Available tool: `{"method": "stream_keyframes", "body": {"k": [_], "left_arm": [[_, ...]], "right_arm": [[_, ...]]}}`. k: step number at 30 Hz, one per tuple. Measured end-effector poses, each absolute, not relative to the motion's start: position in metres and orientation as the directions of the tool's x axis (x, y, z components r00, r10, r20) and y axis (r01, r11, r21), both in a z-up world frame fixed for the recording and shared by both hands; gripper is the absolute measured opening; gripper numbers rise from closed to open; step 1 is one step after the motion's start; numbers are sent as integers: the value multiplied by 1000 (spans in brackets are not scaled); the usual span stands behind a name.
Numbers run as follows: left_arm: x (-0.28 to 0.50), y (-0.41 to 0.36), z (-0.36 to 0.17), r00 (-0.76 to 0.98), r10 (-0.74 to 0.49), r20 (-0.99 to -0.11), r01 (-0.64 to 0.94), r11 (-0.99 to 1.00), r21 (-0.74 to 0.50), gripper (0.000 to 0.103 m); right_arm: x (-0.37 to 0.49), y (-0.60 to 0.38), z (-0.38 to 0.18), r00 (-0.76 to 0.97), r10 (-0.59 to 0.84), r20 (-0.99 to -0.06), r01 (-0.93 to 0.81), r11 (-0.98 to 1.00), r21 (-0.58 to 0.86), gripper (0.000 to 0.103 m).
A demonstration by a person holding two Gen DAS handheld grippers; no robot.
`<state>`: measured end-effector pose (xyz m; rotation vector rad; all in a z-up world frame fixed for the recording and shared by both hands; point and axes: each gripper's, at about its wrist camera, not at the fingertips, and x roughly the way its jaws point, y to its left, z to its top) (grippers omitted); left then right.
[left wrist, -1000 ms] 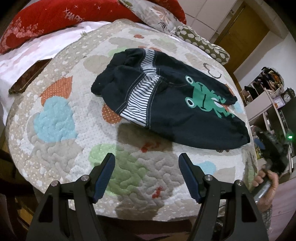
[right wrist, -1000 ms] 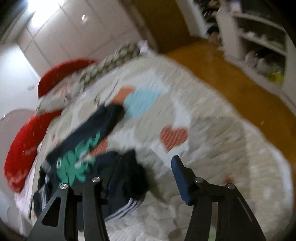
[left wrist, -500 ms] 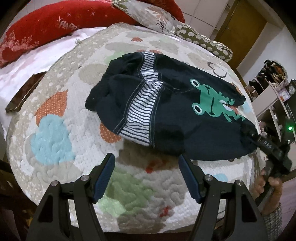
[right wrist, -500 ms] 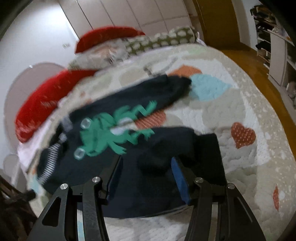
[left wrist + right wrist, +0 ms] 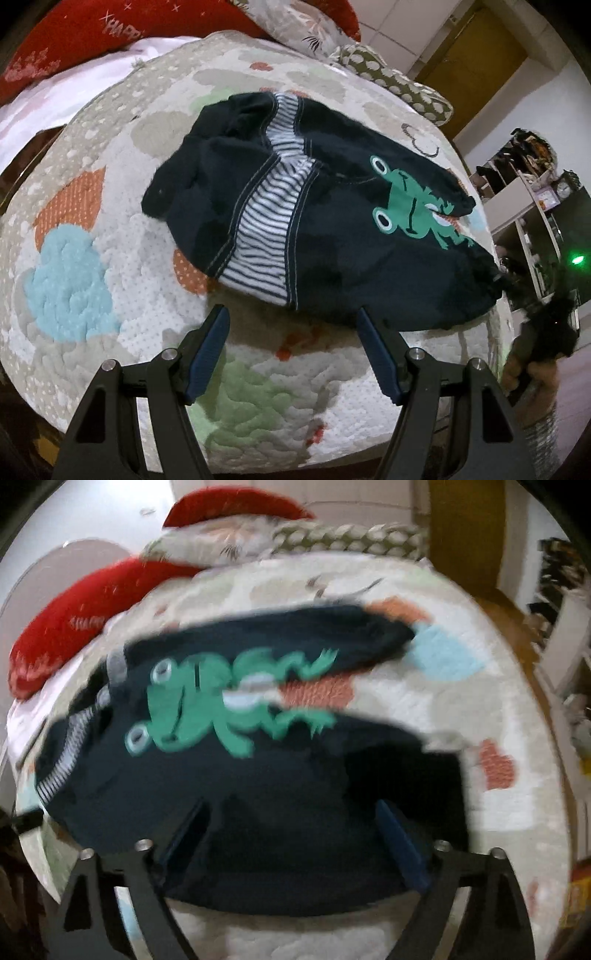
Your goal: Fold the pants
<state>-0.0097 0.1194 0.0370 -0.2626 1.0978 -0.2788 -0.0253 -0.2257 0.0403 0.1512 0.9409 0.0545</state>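
Dark navy pants (image 5: 351, 236) with a green frog (image 5: 406, 206) and a striped waistband (image 5: 269, 221) lie spread on the quilted bedspread (image 5: 110, 258). My left gripper (image 5: 291, 321) is open just short of the pants' near edge, with only quilt between its fingers. At the right edge a hand (image 5: 524, 373) holds the right gripper by the end of the near leg. In the blurred right wrist view the right gripper (image 5: 290, 812) hangs over that pants (image 5: 277, 794) leg. Its jaws are opening, and dark cloth lies loose between them.
Red pillows (image 5: 110, 29) and patterned pillows (image 5: 399, 85) line the head of the bed. A yellow-brown door (image 5: 476, 55) and cluttered shelves (image 5: 535, 206) stand beyond the bed on the right. The bed's rounded edge runs just under both grippers.
The right gripper rolled and came over the near leg, and its jaws have spread wide. The left gripper crept closer to the pants and stayed open.
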Motion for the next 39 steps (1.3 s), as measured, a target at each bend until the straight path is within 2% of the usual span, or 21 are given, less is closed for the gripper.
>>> {"method": "stream_keyframes", "body": {"k": [2,4,5,6,8,12,14,17,20,25,27,29,33,39], "left_arm": [[-7,121,37,431,-364,-826,93,928,-360,70],[-5,122,35,425,-382,-821,95,921,-379,70],[-5,123,33,421,-385,-822,95,919,-382,70],[-6,124,32,418,-387,-822,95,918,-384,70],[-7,127,31,417,-387,-822,94,918,-385,70],[-11,143,36,441,-372,-817,67,921,-383,70],[-11,150,37,450,-365,-815,55,922,-383,71],[-8,155,37,440,-383,-812,46,913,-405,71],[-3,150,44,429,-401,-810,77,909,-409,71],[17,138,70,451,-390,-803,161,920,-357,73],[32,132,81,467,-364,-806,193,931,-309,78],[50,122,93,494,-323,-807,228,944,-239,78],[100,95,97,501,-251,-828,303,947,-104,78],[175,57,75,386,-294,-874,409,904,-123,78]], "right_arm": [[-26,-217,66,648,115,-753,-15,990,139,90],[-16,-203,78,652,159,-741,-72,986,148,67],[-4,-195,78,623,215,-752,-108,976,189,44],[7,-189,76,596,254,-762,-127,967,223,26],[37,-171,61,531,332,-779,-161,943,292,18],[75,-142,24,417,416,-808,-180,909,375,18],[88,-143,14,419,420,-805,-144,906,397,15],[94,-181,3,445,512,-735,35,810,585,15],[86,-212,-7,455,570,-684,145,711,688,16],[64,-241,28,503,536,-678,101,742,662,27],[65,-250,47,521,488,-700,70,794,605,45],[70,-259,64,544,411,-731,43,857,514,56],[89,-282,72,529,343,-776,17,910,413,59],[139,-289,64,498,282,-820,-14,948,318,64]]}}
